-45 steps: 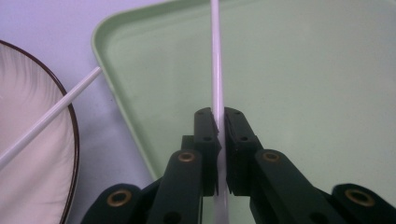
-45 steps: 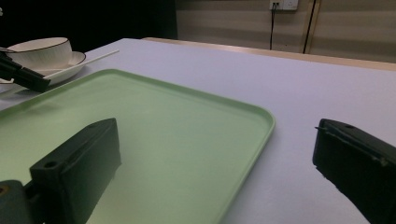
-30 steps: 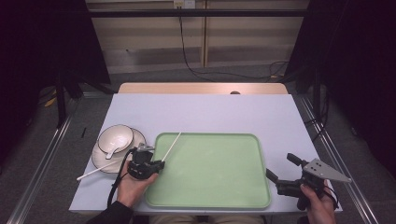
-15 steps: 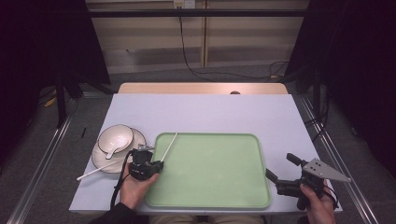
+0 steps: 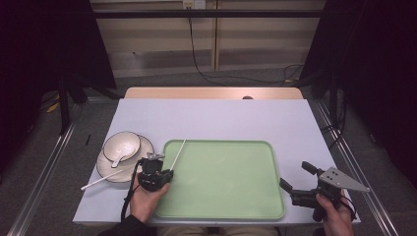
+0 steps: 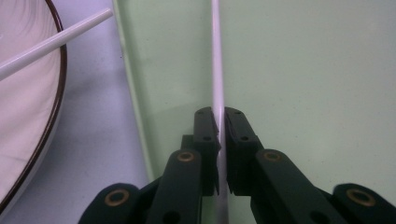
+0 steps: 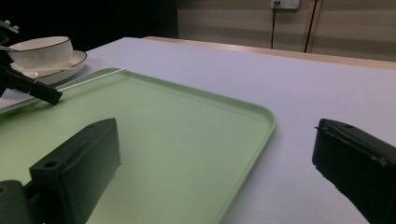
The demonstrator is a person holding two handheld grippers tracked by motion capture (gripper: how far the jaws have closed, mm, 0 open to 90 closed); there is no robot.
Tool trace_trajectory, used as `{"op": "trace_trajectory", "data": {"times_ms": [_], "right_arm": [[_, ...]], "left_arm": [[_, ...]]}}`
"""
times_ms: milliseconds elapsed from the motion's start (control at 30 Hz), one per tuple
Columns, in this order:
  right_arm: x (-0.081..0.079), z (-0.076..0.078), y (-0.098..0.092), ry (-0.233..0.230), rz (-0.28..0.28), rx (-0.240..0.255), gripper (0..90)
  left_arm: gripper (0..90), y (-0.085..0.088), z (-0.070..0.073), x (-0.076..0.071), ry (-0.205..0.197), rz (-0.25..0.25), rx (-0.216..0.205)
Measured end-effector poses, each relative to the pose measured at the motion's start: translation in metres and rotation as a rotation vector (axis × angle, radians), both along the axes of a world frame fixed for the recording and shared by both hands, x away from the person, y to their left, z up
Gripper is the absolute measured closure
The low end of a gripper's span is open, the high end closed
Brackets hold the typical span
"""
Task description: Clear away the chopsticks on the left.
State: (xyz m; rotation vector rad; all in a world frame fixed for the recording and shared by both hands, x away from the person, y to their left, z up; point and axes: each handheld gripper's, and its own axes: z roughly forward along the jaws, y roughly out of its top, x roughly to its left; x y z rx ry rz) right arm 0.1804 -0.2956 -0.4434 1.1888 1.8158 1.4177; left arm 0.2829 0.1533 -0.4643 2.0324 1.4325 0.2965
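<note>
Here the counter (image 5: pixel 211 118) carries a pale lavender cover, and a bare wooden strip shows along its far edge. A large green tray (image 5: pixel 226 179) lies flat on the near half of the counter, slightly right of centre. To the left of the tray stands a white plate (image 5: pixel 105 169) with a dark rim; a white bowl (image 5: pixel 121 145) sits on it with a white spoon (image 5: pixel 114 161) resting inside.

The right gripper (image 5: pixel 297 184) rests at the near right corner of the counter, just beside the right edge of the tray, held by the person's right hand (image 5: pixel 337 216). Its fingers (image 7: pixel 74 163) stand wide apart and grip nothing.

The left gripper (image 5: pixel 158 173) sits at the near left edge of the tray, held by the person's left hand (image 5: pixel 145 199). Its fingers (image 6: pixel 205 130) are closed on a thin white chopstick (image 5: pixel 177 152), which runs between them and extends away over the tray's left edge toward the far side. In the left gripper view the chopstick (image 6: pixel 217 70) lies over the green tray surface, parallel to the tray rim.

A second chopstick (image 5: pixel 101 179) lies across the near part of the plate, its near-left end on the counter.
</note>
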Motion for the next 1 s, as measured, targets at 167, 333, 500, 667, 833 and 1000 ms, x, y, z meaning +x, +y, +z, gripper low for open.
{"op": "trace_trajectory", "data": {"times_ms": [167,333,500,667,833,1000], "right_arm": [[0.000,0.000,0.000,0.000,0.001,-0.002,0.7],[0.000,0.000,0.000,0.000,0.004,-0.001,0.7],[0.000,0.000,0.000,0.000,0.002,0.003,0.7],[0.000,0.000,0.000,0.000,0.003,-0.001,0.7],[0.000,0.000,0.000,0.007,0.000,0.027,0.7],[0.000,0.000,-0.001,0.003,0.006,0.011,0.7]], "left_arm": [[84.4,0.000,0.000,0.000,0.003,-0.004,-0.004],[84.1,-0.002,0.001,-0.001,-0.005,-0.004,0.018],[83.2,-0.002,0.000,-0.001,-0.005,-0.001,0.017],[82.0,0.003,0.001,0.001,0.012,-0.041,-0.012],[72.0,0.014,0.009,0.003,-0.016,-0.039,-0.102],[61.7,0.012,0.014,-0.002,-0.067,-0.093,-0.068]]}}
